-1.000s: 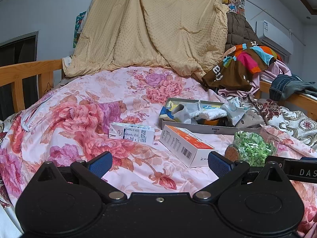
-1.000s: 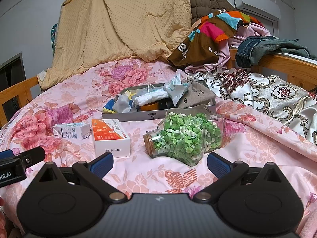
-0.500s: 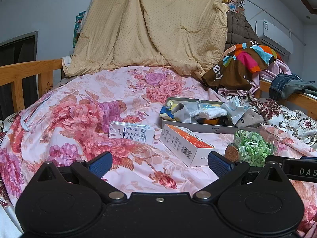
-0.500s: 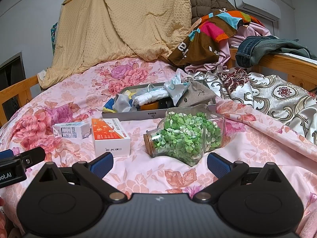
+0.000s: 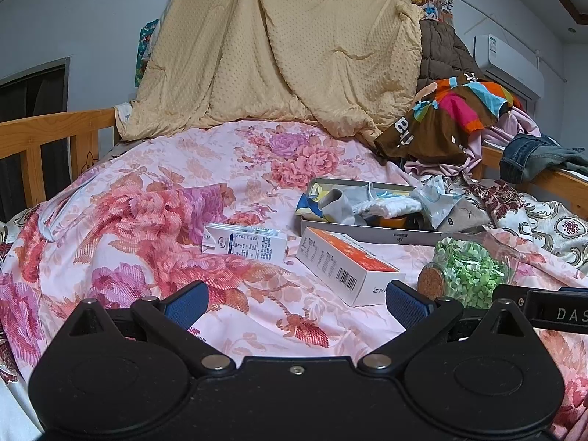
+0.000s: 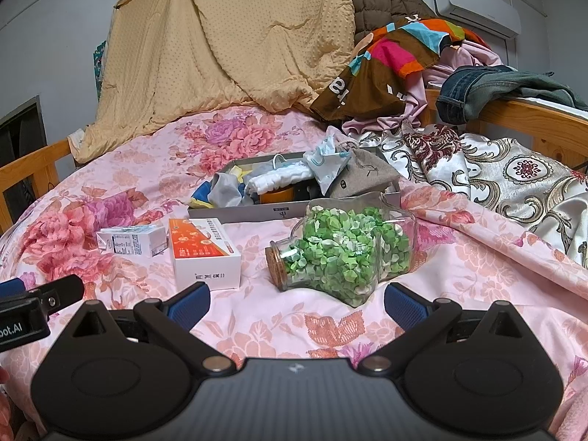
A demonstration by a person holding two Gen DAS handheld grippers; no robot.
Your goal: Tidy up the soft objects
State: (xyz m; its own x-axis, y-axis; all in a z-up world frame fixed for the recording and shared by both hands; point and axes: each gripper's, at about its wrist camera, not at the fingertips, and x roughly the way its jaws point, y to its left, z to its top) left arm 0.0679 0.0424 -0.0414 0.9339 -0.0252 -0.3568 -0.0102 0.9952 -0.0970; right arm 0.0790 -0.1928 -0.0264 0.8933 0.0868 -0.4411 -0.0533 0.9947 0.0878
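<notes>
on the flowered bedspread almost nothing has changed from a second ago: both views match the earlier ones, apart from a slight shift in the left wrist view, where the jar of green paper stars sits a touch lower and smaller. left gripper and right gripper both hover low over the quilt with their blue pads spread wide, holding nothing. the soft things, a rolled white cloth and other fabric bits, lie heaped in the shallow grey tray mid-bed, beyond the jar. an orange-topped box and a small carton lie to the tray's left front. open quilt stretches between the grippers and these items and far to the left; wooden rails bound both sides, and piled clothes crowd the far right.
</notes>
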